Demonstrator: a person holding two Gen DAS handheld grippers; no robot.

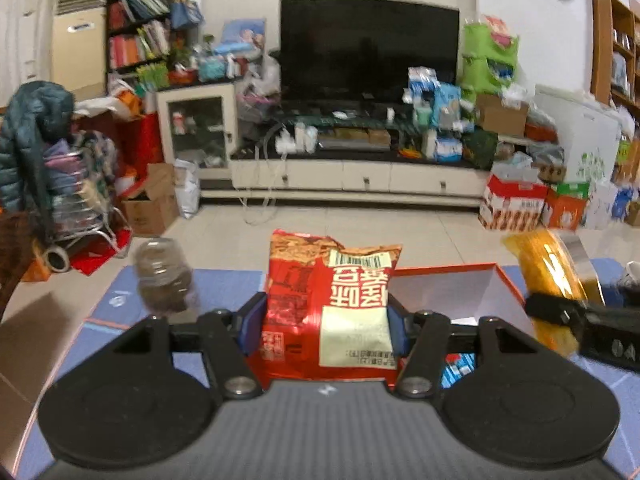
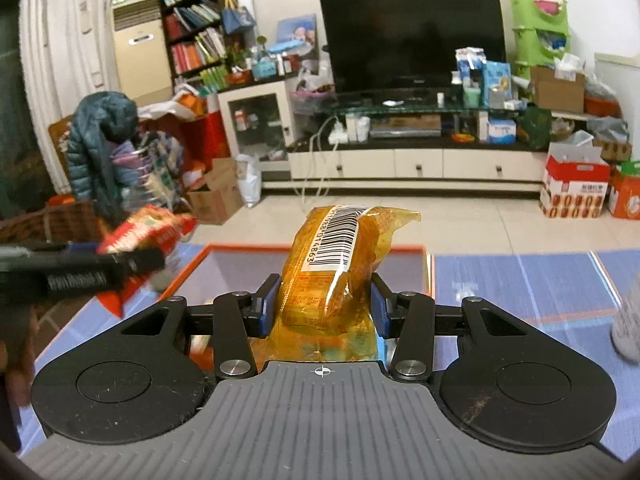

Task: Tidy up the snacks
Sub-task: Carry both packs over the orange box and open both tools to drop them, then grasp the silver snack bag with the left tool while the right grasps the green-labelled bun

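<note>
Both packs held aloft over the open red box [image 1: 460, 280] on the tabletop: my left gripper [image 1: 320, 328] jaws pinching the red snack bag [image 1: 332, 300], right gripper [image 2: 322, 306] jaws the yellow packet [image 2: 332, 276] — light, crinkly, slippery film, best gripped mid-body.

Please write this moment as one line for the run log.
left gripper: shut on red snack bag | right gripper: shut on yellow snack pack | orange box: open, just beyond both
</note>
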